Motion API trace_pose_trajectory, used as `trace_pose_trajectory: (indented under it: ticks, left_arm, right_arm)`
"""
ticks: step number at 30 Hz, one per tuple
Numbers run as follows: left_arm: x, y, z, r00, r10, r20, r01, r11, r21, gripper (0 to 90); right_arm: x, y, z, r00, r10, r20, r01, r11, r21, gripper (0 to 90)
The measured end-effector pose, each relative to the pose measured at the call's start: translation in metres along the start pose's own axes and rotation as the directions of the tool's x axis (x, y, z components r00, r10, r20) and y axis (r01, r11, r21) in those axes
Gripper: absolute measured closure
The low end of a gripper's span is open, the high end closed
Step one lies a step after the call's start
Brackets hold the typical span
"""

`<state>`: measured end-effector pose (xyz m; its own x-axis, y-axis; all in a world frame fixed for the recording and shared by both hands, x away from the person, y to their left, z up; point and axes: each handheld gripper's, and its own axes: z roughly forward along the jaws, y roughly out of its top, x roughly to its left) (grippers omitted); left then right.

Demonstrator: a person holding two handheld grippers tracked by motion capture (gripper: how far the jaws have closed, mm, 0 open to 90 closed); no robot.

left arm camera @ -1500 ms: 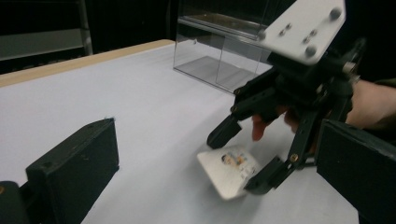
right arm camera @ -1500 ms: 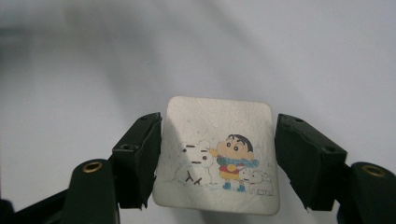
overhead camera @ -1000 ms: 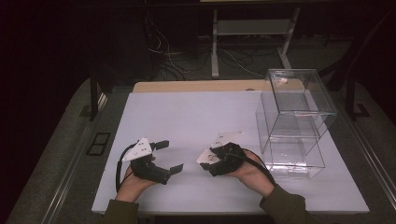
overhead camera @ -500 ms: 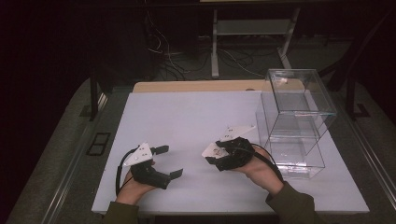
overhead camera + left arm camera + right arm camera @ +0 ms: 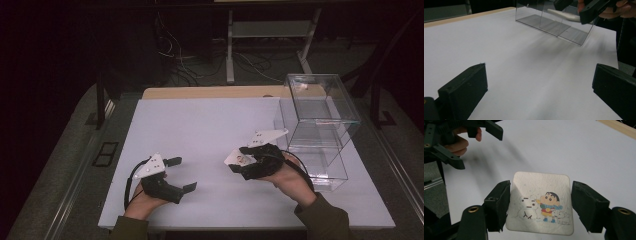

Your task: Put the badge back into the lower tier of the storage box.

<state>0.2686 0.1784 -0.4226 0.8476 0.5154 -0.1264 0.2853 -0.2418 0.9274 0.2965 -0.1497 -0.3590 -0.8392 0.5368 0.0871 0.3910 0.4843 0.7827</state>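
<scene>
- A dim room with cables on the floor surrounds a white rectangular table (image 5: 200,130); two clear acrylic boxes (image 5: 315,125), one stacked on the other, stand at its right edge.
- The right gripper (image 5: 247,161) is raised above the table, between the centre and the boxes. Its jaws pinch a small white square card with rounded corners and a cartoon print of a child and a snowman (image 5: 540,203), one jaw on each side edge.
- The left gripper (image 5: 175,175) hangs near the front-left corner, jaws spread wide with nothing between them.
- Judged step: carrying the card toward the clear boxes. To do this well, the grip should stay even on both card edges and the card should stay level. The approach should clear the box walls, aiming at the open side.
- The left gripper should stay clear of the transfer path.
- Compared with a second ago, the right gripper has moved up and toward the boxes with the card. The left gripper is almost where it was.
</scene>
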Motion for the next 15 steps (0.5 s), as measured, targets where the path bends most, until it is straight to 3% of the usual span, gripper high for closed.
trace_pose_trajectory:
  ticks: [15]
  left_arm:
    - [-0.001, 0.000, 0.002, 0.9999, -0.004, -0.011, 0.004, 1.0000, 0.000, 0.0]
  right_arm:
    - [-0.010, -0.010, -0.031, 0.9999, -0.008, -0.010, 0.007, 0.999, -0.035, 32.5]
